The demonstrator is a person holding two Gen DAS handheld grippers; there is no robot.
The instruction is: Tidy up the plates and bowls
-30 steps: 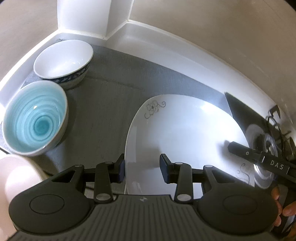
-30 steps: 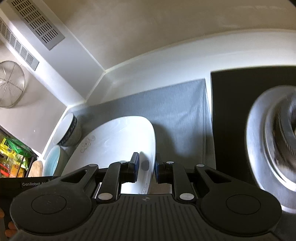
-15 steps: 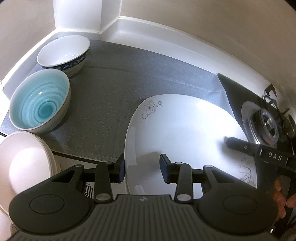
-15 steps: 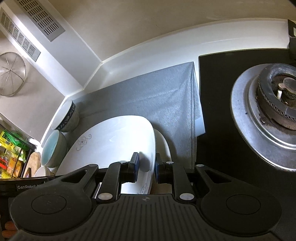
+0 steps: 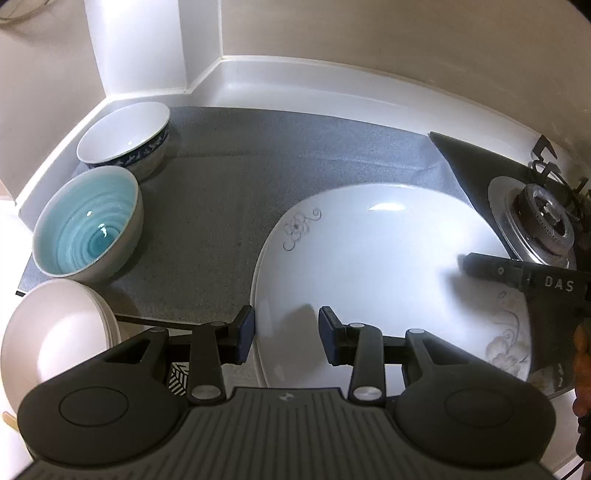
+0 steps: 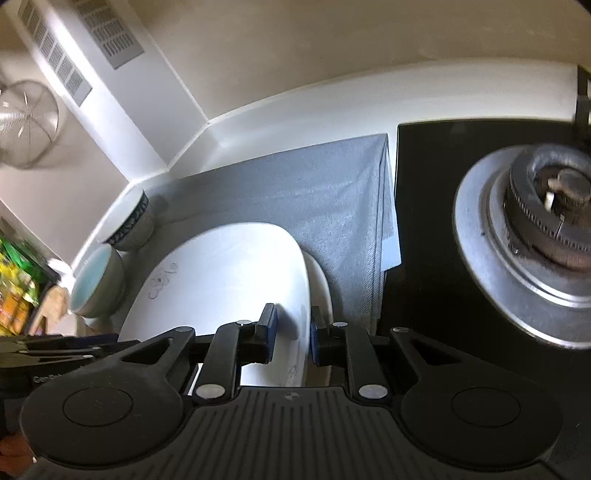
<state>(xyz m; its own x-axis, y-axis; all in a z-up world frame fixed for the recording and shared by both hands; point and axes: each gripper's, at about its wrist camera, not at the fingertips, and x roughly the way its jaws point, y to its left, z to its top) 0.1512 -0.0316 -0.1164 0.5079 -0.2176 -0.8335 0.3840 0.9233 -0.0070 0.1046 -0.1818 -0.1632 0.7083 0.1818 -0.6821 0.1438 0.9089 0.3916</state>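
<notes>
L gripper (image 5: 286, 330) is partly open, jaws straddling the near-left rim of the big white plate (image 5: 384, 273); the left pad sits outside the rim, the right pad over the plate's face. Can't tell if either pad actually presses the plate. R gripper (image 6: 292, 341) is nearly closed, and the plate's right edge (image 6: 236, 280) runs up between its pads, which look clamped on it, one pad on each side of the rim.

Plate has a small flower print at its far-left and near-right corners and sits over the grey mat (image 5: 229, 192) on the desk (image 5: 332, 85), w/ its right side reaching toward the stove burner (image 5: 543, 221).

L wrist view only: inside of the teal bowl (image 5: 86, 230) and of the white bowl w/ blue band (image 5: 125, 138), set next to each other at the mat's left edge; a stack of pale pink plates (image 5: 55, 339) at near left, below the teal bowl; the other gripper's black finger marked "DAS" lying over the plate's right side, plus a bit of hand at the frame edge.

R wrist view only: a second white dish (image 6: 321, 291) peeking out under the plate's right edge; wall vent (image 6: 110, 33); wire strainer (image 6: 26, 122) hanging at left, blurred; colourful packets at far left; mat's right hem folded beside the black stove top.
</notes>
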